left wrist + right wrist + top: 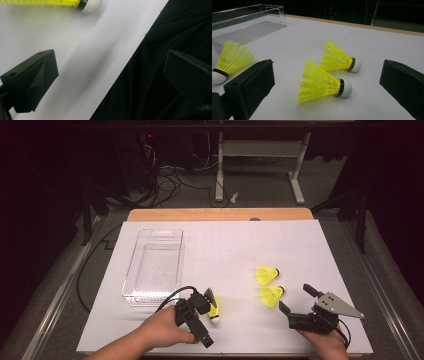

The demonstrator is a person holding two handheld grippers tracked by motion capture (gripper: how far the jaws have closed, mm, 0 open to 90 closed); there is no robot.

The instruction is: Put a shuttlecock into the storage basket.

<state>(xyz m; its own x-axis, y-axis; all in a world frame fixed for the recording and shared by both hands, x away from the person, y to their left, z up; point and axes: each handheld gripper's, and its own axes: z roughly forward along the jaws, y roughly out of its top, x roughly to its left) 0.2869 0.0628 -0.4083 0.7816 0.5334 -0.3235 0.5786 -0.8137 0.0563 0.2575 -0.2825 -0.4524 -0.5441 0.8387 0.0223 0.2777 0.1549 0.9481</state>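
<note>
The nearer yellow plastic-skirted shuttlecock with a white cork tip [323, 83] lies on its side on the white worktop [225, 250], directly at twelve o'clock from the right claw [295, 299]. Its long axis runs crosswise to the spread, empty jaws, cork at three o'clock. A second yellow shuttlecock [338, 59] lies just beyond it, apart. The right claw is the nearer one.

The high view places a third yellow shuttlecock [213, 307] just beside the left claw [110, 80], whose jaws are spread and empty, and the clear plastic rectangular tray [131, 270] at ten o'clock.
</note>
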